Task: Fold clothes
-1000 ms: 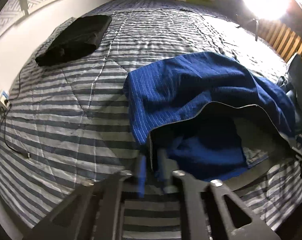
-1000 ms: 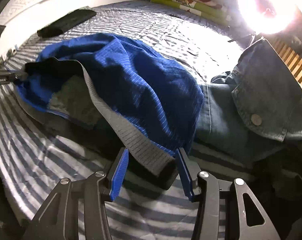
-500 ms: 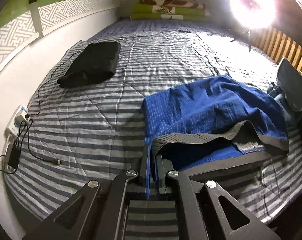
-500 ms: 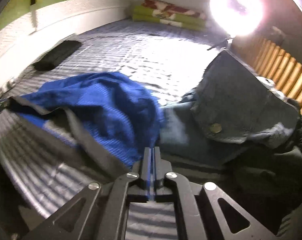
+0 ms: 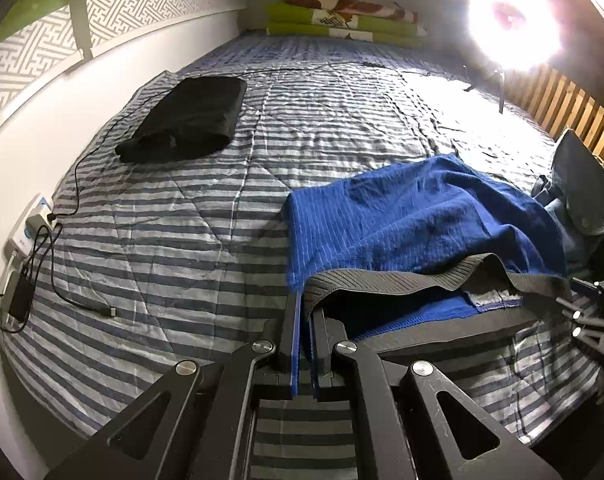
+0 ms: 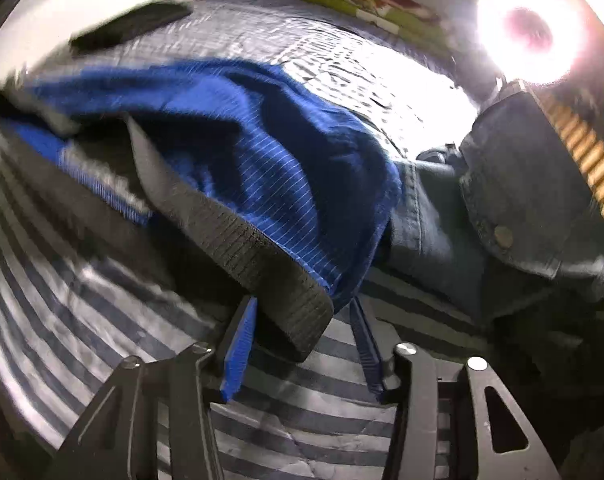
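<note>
A blue pinstriped sweater (image 5: 413,216) with a grey ribbed hem (image 5: 401,280) lies crumpled on the striped bed cover (image 5: 182,248). My left gripper (image 5: 302,304) is shut on the hem's left corner and holds it just above the bed. In the right wrist view the sweater (image 6: 262,152) is blurred by motion. Its hem's other end (image 6: 262,256) droops between the fingers of my right gripper (image 6: 302,304). That gripper stands open, its blue pads wide apart on either side of the hem. It also shows at the right edge of the left wrist view as the right gripper (image 5: 593,320).
A folded black garment (image 5: 186,120) lies far left. A denim garment (image 6: 501,200) is heaped right of the sweater. Green bedding (image 5: 341,20) is stacked at the head end, beside a ring light (image 5: 513,20) and wooden slats (image 5: 573,120). A power strip with cables (image 5: 26,232) sits at the left edge.
My right gripper, shut half a second ago, now stands open around the hem's right end. My left gripper has kept its hold on the left corner, and the sweater lies flatter than before.
</note>
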The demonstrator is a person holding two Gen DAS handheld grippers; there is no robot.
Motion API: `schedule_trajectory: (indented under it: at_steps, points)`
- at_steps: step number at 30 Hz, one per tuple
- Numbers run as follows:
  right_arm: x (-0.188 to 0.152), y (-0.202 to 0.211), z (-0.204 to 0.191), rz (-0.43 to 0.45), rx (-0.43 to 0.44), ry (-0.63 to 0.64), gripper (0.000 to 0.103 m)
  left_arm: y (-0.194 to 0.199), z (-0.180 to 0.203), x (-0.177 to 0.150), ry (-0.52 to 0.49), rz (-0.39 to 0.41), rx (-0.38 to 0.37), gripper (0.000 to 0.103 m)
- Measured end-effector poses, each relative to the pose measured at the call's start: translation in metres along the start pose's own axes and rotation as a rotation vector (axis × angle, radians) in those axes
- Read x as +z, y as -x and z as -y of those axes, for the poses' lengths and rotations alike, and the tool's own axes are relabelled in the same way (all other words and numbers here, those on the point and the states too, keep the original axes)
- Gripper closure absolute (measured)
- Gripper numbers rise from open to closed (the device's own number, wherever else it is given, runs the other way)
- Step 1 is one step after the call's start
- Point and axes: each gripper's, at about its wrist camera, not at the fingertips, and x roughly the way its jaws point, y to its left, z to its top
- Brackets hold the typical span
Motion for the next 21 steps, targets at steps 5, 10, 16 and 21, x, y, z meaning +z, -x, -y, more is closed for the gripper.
schedule_trajectory:
  at_steps: [5, 10, 16, 21]
  points:
    - [0.003, 0.012, 0.027, 0.002, 0.034, -0.125, 0.100, 0.008, -0.003, 0.001, 0.001, 0.010, -0.006, 0.100]
    - [0.013, 0.051, 0.048, 0.080, 0.032, -0.192, 0.102, 0.033, -0.007, 0.011, -0.001, 0.056, -0.018, 0.100]
    - [0.036, 0.164, 0.066, 0.321, 0.022, -0.215, 0.102, 0.125, -0.023, 0.036, 0.000, 0.221, -0.058, 0.100]
    - [0.043, 0.250, 0.073, 0.468, 0.096, -0.244, 0.102, 0.211, -0.038, 0.050, -0.032, 0.344, -0.052, 0.100]
